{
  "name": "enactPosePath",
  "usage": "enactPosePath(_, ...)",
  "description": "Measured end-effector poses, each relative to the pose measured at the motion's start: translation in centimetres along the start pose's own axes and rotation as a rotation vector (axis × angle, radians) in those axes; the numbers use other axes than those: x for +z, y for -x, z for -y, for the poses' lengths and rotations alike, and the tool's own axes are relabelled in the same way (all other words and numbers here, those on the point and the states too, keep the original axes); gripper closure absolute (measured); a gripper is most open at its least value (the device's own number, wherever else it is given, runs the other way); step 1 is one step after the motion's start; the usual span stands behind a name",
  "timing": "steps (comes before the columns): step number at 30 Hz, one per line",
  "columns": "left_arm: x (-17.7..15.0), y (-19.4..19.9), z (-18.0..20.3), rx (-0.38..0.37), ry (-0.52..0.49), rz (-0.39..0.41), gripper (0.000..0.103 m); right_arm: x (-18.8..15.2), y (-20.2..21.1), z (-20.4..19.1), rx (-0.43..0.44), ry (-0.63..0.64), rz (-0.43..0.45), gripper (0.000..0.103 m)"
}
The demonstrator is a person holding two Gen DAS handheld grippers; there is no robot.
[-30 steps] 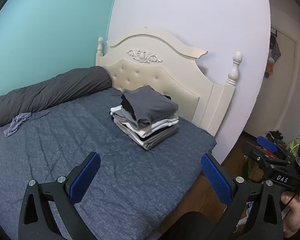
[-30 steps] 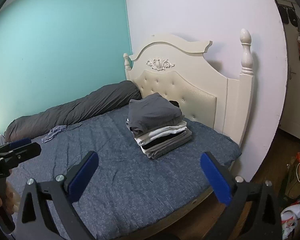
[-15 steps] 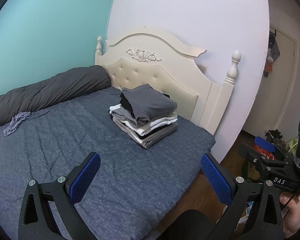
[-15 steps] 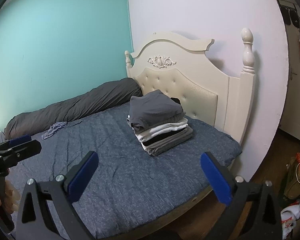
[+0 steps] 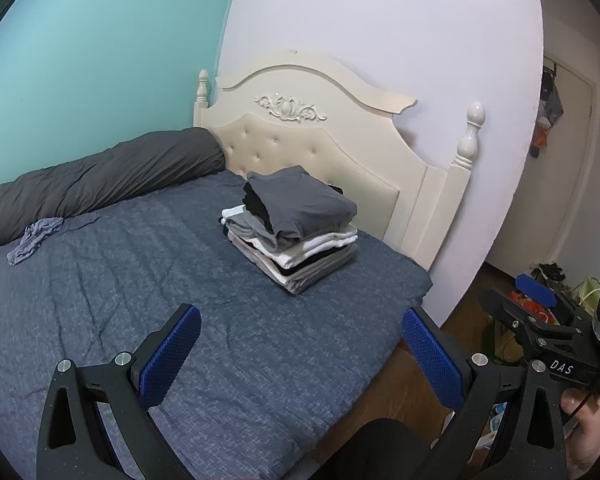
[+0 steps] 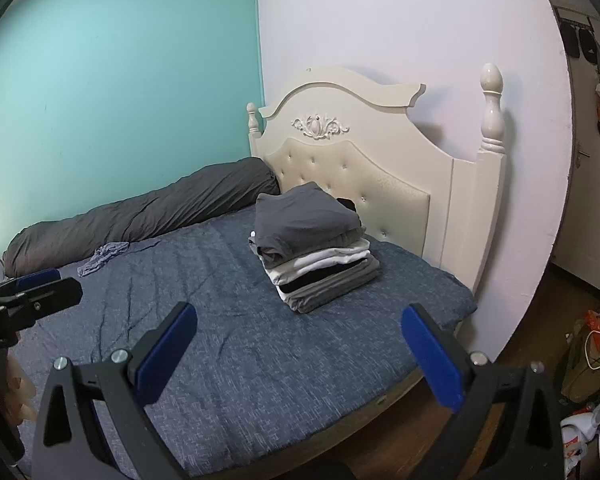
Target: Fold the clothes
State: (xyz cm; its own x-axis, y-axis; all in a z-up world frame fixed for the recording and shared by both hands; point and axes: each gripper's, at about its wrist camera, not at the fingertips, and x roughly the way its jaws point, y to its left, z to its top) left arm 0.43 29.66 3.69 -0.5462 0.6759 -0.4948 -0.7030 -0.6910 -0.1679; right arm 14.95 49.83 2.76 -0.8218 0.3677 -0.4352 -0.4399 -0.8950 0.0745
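A stack of folded clothes (image 5: 296,224) (image 6: 316,252), grey on top with white, black and grey layers beneath, rests on the blue bed cover (image 5: 120,300) (image 6: 260,344) close to the cream headboard. A small crumpled grey-blue garment (image 5: 34,238) (image 6: 102,256) lies loose near the rolled dark duvet. My left gripper (image 5: 300,356) is open and holds nothing, hovering over the bed's near edge, well short of the stack. My right gripper (image 6: 298,354) is open too, empty, over the same edge. Each gripper shows at the side of the other's view.
A rolled dark grey duvet (image 5: 92,180) (image 6: 140,216) lies along the teal wall. The cream headboard (image 5: 320,136) (image 6: 360,148) stands behind the stack. Wooden floor with clutter (image 6: 592,344) lies right of the bed, and a door (image 5: 556,168) is beyond.
Both views have drifted slightly, with the stack sitting a little further off and more of the bed edge showing. Both grippers stay open and empty.
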Motion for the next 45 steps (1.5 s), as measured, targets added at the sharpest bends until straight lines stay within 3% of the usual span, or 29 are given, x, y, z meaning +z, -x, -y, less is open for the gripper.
enactPosePath(45, -1.6, -0.5, 0.3, -0.025, -0.010, -0.019, 0.000, -1.7, 0.1, 0.3, -0.022, -0.023, -0.029, 0.000)
